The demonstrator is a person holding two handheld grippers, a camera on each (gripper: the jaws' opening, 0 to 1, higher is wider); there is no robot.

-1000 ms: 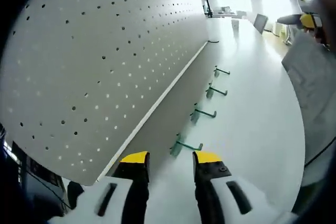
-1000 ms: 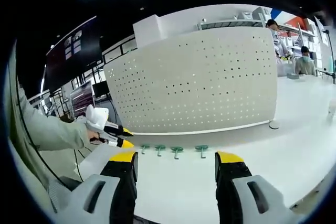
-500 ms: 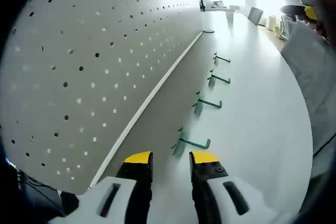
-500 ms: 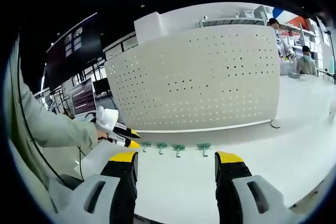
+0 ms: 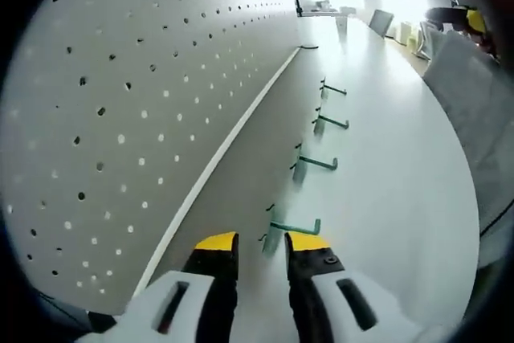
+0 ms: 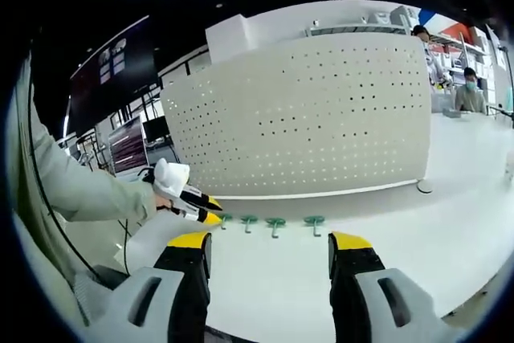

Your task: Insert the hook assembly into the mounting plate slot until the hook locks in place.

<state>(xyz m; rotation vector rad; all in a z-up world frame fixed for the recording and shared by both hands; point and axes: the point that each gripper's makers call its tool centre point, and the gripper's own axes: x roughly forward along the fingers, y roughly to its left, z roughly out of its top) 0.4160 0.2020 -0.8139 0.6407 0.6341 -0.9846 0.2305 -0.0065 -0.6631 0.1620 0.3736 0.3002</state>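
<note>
I've got the left hand-held gripper (image 5: 261, 245) low on the tabletop (image 5: 385, 174), jaws spread just enough to straddle the nearest green hook (image 5: 291, 227) – first of four lined along the pegboard (image 5: 144, 94). Right hand-held gripper (image 6: 269, 248) hangs back, spread wide and empty, keeping everything framed.

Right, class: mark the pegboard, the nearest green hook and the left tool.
pegboard (image 5: 120, 110), left gripper view, its perforated face
nearest green hook (image 5: 295, 227), left gripper view, its shaft
left tool (image 5: 261, 241), left gripper view, between its yellow tips

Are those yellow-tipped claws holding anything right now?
No. The left gripper is open around the nearest green metal hook without gripping it; the right gripper is open and empty.
</note>
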